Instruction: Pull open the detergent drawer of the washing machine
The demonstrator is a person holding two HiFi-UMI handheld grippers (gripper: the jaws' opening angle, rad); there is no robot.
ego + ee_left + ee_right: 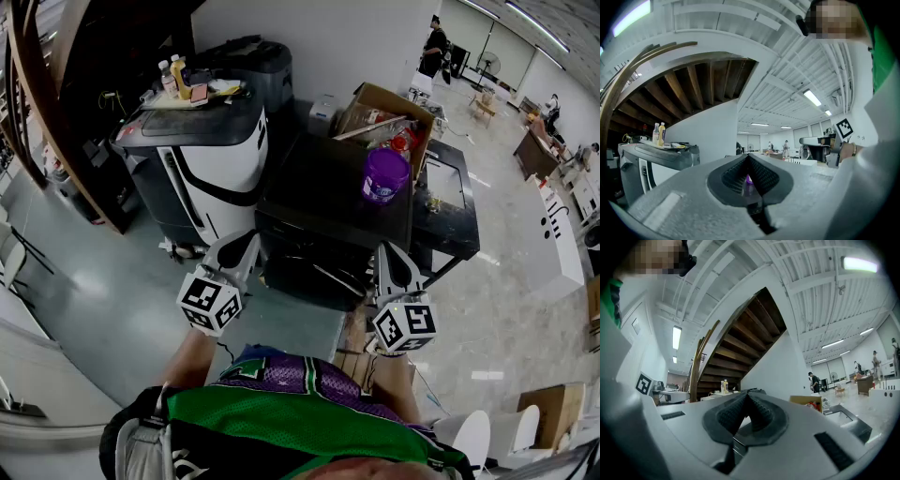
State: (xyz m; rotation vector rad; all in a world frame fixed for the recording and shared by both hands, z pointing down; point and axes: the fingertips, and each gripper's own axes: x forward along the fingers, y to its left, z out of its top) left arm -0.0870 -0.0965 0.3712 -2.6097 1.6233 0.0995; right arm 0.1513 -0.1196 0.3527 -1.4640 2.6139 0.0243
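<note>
From the head view we look steeply down on a dark washing machine standing straight ahead of us, its top toward the camera and its front face in shadow. The detergent drawer is somewhere on that dark front, but we cannot pick it out. A purple bottle stands on the machine's top near the far right corner, and an open cardboard box sits just behind it. To the left stands a white-and-black appliance with small bottles on its lid. We hold the left gripper and the right gripper side by side, both aimed at the machine's front, close to it but not touching. In each gripper view the ribbed pads meet at the tips with nothing between them: both left and right claws are closed and empty.
</note>
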